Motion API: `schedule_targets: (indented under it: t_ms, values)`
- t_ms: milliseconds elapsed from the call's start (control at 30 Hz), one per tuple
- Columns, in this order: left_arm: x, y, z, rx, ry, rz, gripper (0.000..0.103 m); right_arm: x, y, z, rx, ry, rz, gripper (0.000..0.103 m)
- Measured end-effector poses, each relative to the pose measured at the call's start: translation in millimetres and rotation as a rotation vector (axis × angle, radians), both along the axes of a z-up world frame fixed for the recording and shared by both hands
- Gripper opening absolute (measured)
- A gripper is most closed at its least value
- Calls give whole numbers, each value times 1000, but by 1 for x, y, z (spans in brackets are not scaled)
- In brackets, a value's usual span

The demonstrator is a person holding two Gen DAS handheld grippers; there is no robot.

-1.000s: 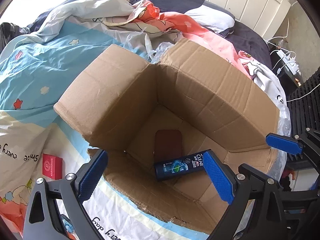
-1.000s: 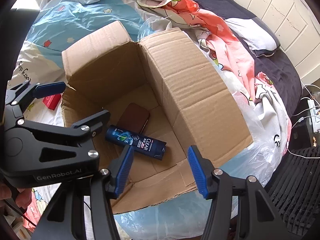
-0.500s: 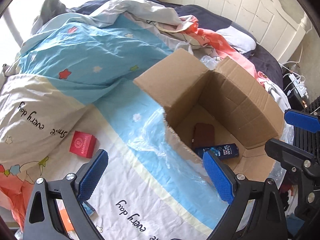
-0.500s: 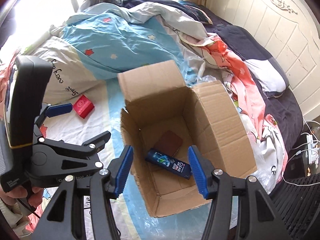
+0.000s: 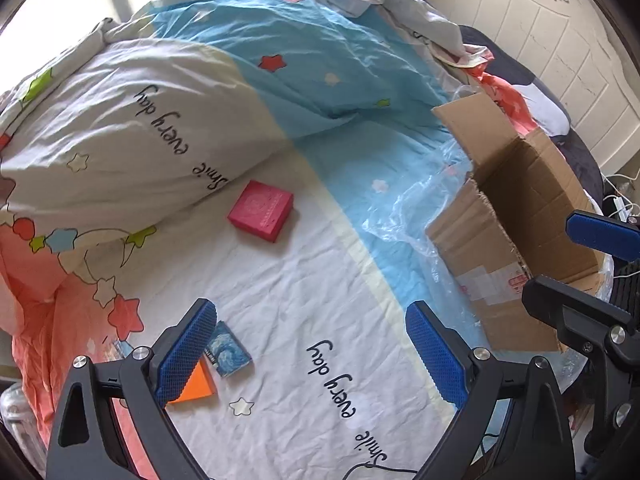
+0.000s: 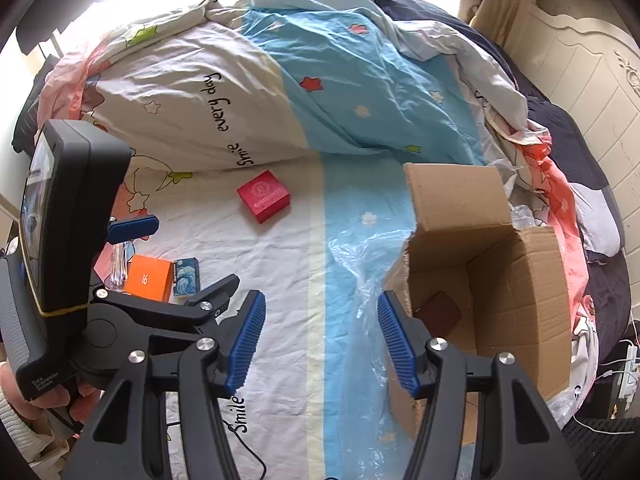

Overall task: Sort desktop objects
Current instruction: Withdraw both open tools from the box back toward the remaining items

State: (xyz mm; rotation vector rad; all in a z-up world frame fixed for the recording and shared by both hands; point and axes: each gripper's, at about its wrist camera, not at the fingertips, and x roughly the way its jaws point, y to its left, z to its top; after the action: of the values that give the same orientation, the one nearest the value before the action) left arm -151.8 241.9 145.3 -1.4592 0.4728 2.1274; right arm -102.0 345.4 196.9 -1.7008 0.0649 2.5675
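1. Gripper state: left gripper jaws spread wide, nothing between the pads. Right gripper likewise spread, empty.
2. Task items still on the duvet: red box mid-bed, just below the duvet fold; orange box and blue starry-print box side by side nr the left edge of the bed. In the left wrist view the left pad overlaps both.
3. Target: cardboard box at the right edge of the bed, flaps up, on a clear plastic sheet. A dark brown flat item lies inside on the floor.
4. Risk A: soft, wrinkled duvet gives under load; a downward grasp probably sinks the item and pinches cloth w/ it.
5. Risk B: orange and blue boxes touch or nearly touch; a wide grasp may catch both or push one off the bed edge.
6. Risk C: the plastic sheet looks slippery; bumping a flap could slide or tip the cardboard box.
7. Risk D: grippers sit close together; arms may collide on approach.
8. Room: bedroom, cream panelled headboard at the right, bright window at the far end, cables and a power strip beside the bed.
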Motion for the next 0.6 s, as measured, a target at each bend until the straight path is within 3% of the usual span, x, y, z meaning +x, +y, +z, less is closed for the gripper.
schedule_targets:
  t_ms: [600]
  values:
    - [-4,-114,-36,-37,-58,160,98,-28,-87,-53,-7,-106,123,55]
